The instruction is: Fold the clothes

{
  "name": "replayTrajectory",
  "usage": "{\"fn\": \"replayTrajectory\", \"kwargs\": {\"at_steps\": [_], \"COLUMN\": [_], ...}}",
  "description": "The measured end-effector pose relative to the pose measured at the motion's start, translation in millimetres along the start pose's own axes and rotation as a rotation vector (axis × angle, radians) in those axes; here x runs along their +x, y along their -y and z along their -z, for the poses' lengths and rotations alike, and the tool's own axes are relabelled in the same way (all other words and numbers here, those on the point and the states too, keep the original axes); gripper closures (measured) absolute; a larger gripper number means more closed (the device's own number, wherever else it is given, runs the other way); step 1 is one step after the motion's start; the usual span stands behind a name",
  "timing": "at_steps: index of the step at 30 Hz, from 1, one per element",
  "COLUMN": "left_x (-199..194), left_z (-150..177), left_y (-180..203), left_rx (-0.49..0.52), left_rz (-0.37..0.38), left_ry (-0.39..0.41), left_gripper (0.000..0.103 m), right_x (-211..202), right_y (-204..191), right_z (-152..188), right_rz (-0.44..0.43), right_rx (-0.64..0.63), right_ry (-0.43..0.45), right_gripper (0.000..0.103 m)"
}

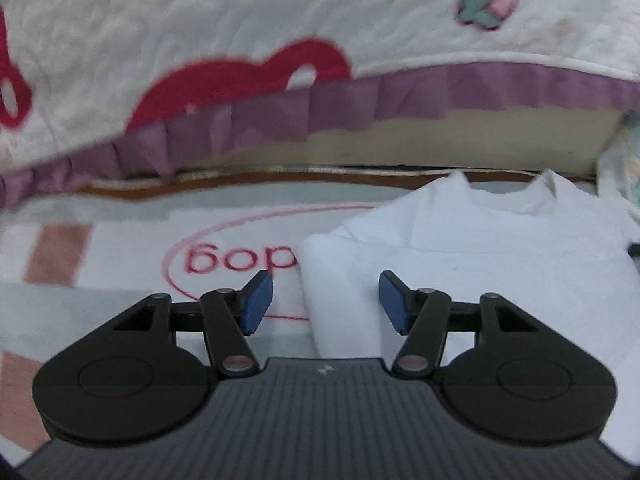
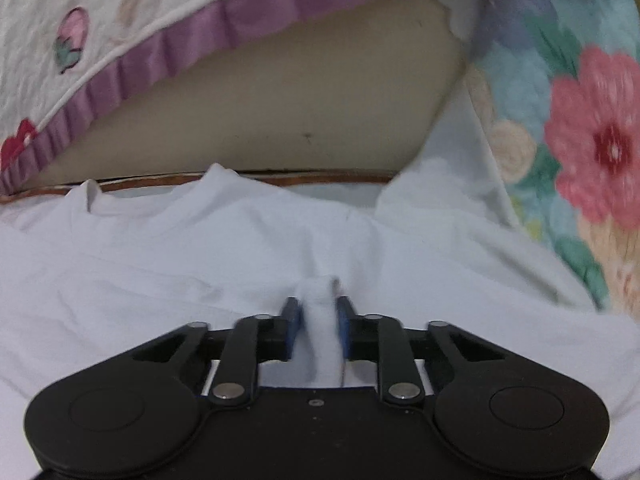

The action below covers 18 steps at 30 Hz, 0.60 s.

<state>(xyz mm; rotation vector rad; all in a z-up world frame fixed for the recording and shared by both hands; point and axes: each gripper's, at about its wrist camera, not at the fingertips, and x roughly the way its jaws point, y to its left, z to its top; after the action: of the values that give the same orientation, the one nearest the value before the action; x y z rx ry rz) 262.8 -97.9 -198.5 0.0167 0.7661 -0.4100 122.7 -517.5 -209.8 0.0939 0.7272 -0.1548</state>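
A white garment (image 1: 472, 256) lies on a printed bed sheet, its collar toward the far side. In the left wrist view my left gripper (image 1: 326, 300) stands open over the garment's left folded edge, with nothing between its blue pads. The right wrist view shows the same white garment (image 2: 200, 248) spread across the frame. My right gripper (image 2: 318, 320) is shut on a raised pinch of its fabric, which bunches up between the blue pads (image 2: 292, 320).
A quilt with a purple ruffle (image 1: 360, 100) and strawberry prints hangs over the far side, above a beige wall or board (image 2: 280, 100). A floral blanket (image 2: 580, 140) lies at the right. The sheet with a red oval print (image 1: 224, 256) extends to the left.
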Motion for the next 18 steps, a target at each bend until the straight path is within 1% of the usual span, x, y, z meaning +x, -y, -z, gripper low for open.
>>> {"fn": "replayTrajectory", "kwargs": {"at_steps": [1,2,3,5,7,10,13,15,16,18], "left_x": [9,17,18,10,9,8,8,8,8,8], "left_z": [1,2,1,-2,-2,-2,-1,-1,0,0], "left_y": [0,-1,0,0,-4,-10,-16,-20,-22,-26], "left_rx": [-0.007,-0.015,0.008,0.011,-0.011,-0.046,-0.082,-0.106,-0.117,-0.141], "left_rz": [-0.006,-0.011,-0.011,-0.019,-0.027,-0.037,-0.047,-0.054,-0.058,-0.065], "left_ry": [0.001,0.001,0.007,0.038,0.039,0.035,0.032,0.029,0.028,0.026], "left_gripper": [0.064,0.099,0.1,0.1,0.1,0.1,0.1,0.099,0.099,0.098], "right_x": [-2,-3,-4,-6,-10,-10,3,16,24,30], "right_y": [2,4,5,6,5,1,-3,-2,-2,8], "right_z": [-1,-2,-5,-10,-16,-26,-32,-33,-33,-35], "right_rz": [-0.007,-0.015,-0.017,-0.021,-0.025,-0.042,-0.036,-0.026,-0.007,0.06], "right_rx": [-0.006,-0.012,-0.025,-0.051,-0.074,-0.075,-0.09,-0.105,-0.118,-0.086], "right_ry": [0.011,0.023,0.027,0.042,0.067,0.108,0.102,0.068,0.047,0.036], "right_gripper": [0.092,0.096,0.098,0.098,0.098,0.099,0.099,0.099,0.099,0.101]}}
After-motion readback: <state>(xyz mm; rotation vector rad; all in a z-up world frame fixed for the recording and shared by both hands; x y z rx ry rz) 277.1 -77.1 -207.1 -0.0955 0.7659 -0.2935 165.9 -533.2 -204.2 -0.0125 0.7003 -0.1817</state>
